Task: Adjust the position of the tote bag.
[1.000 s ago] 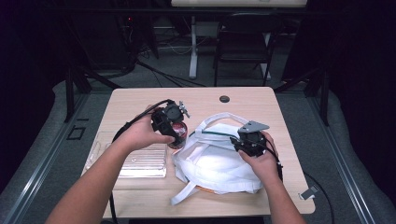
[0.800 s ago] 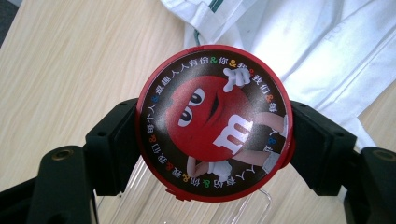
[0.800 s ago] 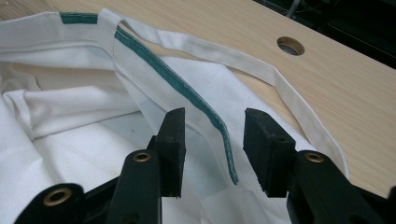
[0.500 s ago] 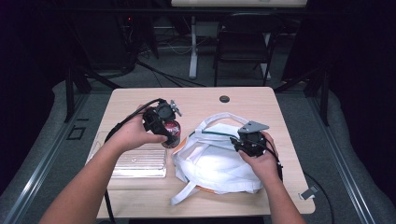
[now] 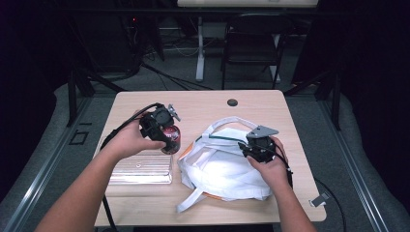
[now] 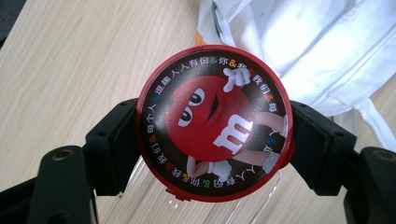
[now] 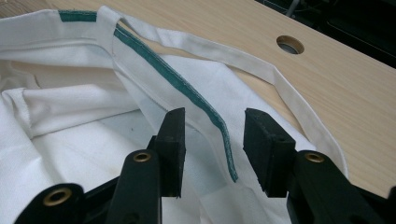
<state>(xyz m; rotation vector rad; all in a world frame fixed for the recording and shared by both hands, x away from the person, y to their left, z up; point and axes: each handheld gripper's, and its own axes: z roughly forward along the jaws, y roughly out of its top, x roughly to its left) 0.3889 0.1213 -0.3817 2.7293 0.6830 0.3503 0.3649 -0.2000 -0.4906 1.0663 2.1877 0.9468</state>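
My left gripper (image 5: 164, 133) is shut on a round can with a red cartoon-candy lid (image 6: 215, 121), its jaws pressing the lid's two sides. In the high view the can (image 5: 172, 140) hangs just above the table, left of a white cloth bag (image 5: 217, 169). At the bag's right rim my right gripper (image 5: 249, 150) stands open. In the right gripper view the bag's green-trimmed edge (image 7: 187, 88) runs between the jaws of that gripper (image 7: 214, 144) without being pinched. White fabric (image 7: 70, 107) lies below and to the left.
A clear ribbed plastic box (image 5: 142, 169) lies on the wooden table (image 5: 203, 101) under my left forearm. A cable hole (image 5: 232, 102) sits near the far edge. A chair (image 5: 251, 43) and desk legs stand beyond the table.
My left gripper has carried the can a little to the left, away from the bag. The right gripper has kept still at the bag's rim.
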